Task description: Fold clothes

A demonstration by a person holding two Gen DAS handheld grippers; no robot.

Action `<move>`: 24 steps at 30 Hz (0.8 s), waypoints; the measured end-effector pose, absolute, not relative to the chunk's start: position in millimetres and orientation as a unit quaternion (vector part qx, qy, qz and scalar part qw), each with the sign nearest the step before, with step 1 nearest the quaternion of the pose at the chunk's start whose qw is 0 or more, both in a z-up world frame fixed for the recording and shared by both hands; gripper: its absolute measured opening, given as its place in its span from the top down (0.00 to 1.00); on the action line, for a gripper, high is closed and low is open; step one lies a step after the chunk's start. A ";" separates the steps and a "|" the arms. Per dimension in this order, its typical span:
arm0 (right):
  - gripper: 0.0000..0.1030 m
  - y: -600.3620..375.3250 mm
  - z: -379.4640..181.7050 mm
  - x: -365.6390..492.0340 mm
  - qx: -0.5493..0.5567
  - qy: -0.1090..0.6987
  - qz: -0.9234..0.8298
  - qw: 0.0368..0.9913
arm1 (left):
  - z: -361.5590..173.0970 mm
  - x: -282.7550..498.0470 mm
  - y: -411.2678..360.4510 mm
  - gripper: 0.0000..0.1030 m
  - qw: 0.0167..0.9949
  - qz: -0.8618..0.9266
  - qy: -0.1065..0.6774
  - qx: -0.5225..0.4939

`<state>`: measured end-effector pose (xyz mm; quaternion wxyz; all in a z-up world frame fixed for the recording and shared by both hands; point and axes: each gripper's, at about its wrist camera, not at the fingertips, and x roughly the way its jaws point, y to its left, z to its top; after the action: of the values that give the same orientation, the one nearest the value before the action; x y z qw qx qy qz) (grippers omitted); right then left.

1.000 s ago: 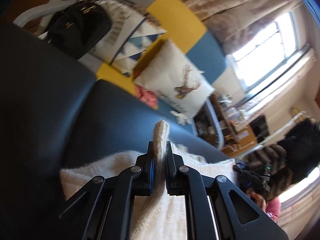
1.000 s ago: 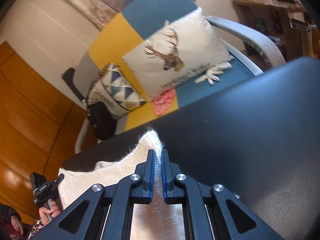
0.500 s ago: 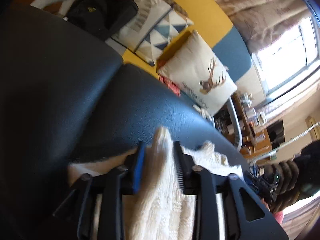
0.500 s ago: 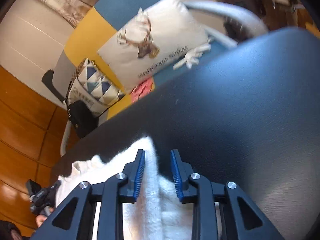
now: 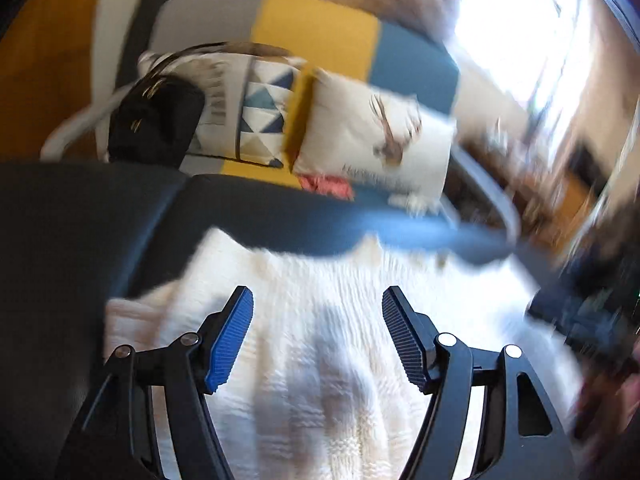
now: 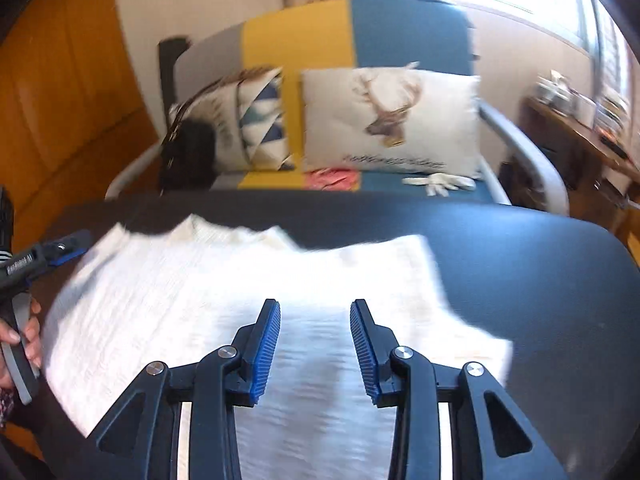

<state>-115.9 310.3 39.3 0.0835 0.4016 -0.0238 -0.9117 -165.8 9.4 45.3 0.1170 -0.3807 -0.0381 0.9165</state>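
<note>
A white knitted garment lies folded flat on the dark leather surface; it also shows in the left wrist view. My left gripper is open and empty, held just above the garment. My right gripper is open and empty above the garment's near part. The left gripper also shows at the left edge of the right wrist view, beside the garment's left side. The left wrist view is blurred by motion.
Behind the dark surface stands a yellow, blue and grey sofa with a deer cushion, a triangle-pattern cushion, a black bag and a pink cloth. A wooden table stands at the right.
Both grippers opened and let go of the garment's pinched edges. The garment dropped flat on the dark surface. Both grippers pulled back and now face the sofa.
</note>
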 end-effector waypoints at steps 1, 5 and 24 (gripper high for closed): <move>0.65 302.7 30.6 -121.3 0.416 -0.010 -0.906 0.072 | 36.2 -167.7 14.8 0.32 0.095 0.915 -0.008 -0.392; 0.60 296.1 9.3 -123.4 0.428 -0.014 -0.902 0.060 | 26.7 -163.9 10.2 0.25 0.089 0.916 -0.003 -0.391; 0.59 327.4 25.2 -16.2 0.378 -0.133 -0.911 0.093 | 43.3 -70.6 -8.3 0.22 0.094 0.906 -0.041 -0.411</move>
<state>-16.2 327.4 25.2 0.0932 0.3782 -0.1331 -0.9114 -70.6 -8.3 43.3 0.0937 -0.4111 -0.0405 0.9059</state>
